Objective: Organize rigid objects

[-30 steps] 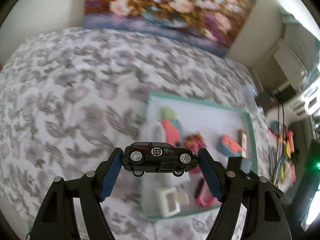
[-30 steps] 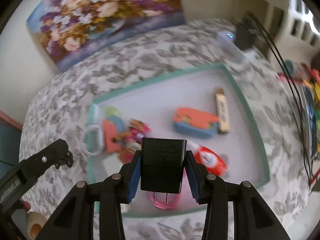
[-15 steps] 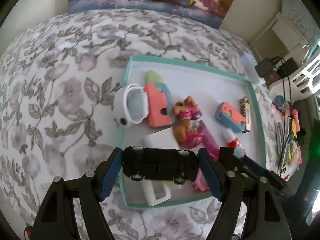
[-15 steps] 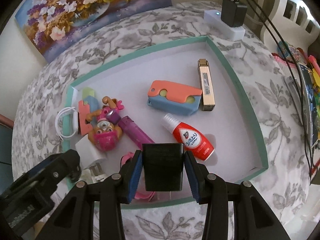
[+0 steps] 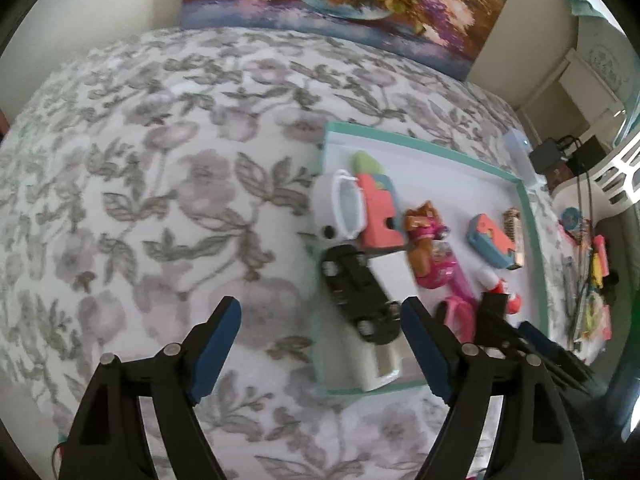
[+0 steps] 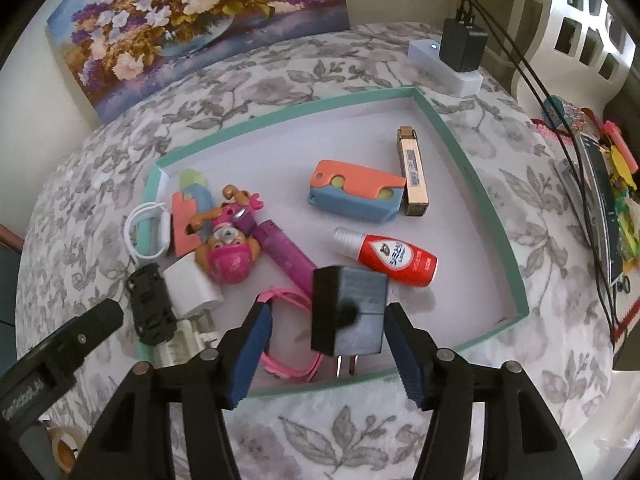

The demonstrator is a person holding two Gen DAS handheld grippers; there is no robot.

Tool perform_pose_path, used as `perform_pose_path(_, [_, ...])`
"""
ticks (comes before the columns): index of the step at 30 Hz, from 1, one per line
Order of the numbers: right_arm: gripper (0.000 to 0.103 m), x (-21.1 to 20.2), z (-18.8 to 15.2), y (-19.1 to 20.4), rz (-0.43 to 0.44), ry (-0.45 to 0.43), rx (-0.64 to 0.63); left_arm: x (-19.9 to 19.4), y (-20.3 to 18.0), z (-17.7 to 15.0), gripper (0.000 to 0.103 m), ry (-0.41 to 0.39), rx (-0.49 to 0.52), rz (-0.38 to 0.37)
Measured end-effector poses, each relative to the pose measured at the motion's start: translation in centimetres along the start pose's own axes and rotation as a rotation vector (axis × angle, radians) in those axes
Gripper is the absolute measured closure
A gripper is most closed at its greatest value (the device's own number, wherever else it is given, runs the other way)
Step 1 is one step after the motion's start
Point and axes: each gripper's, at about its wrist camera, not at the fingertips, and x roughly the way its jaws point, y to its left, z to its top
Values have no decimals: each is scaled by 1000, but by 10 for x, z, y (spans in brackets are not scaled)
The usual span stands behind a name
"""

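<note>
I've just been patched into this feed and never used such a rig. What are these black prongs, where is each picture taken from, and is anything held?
No robot here: a person carries a hand-held gripper in each hand, with a fisheye camera looking along its fingers. The left hand-held gripper is opening, nothing between its pads; the black toy car lies at the teal tray's edge. The right hand-held gripper is opening too; the black charger sits between its pads, no longer pressed. The tray, on a floral cloth, holds a red bottle and pink puppy toy.
</note>
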Motion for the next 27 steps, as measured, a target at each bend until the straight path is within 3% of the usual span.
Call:
perform_pose_path(6, [25, -8, -11, 9, 1, -24, -23, -9, 16, -11, 14, -38, 39, 106])
perform_pose_path(16, [2, -19, -21, 16, 0, -63, -47, -22, 34, -20, 13, -91, 17, 120])
perform_pose_path(19, [0, -23, -21, 17, -5, -79, -47, -26, 36, -21, 1, -108, 14, 120])
perform_pose_path(27, [0, -30, -22, 18, -11, -109, -45, -35, 41, -23, 1, -151, 16, 124])
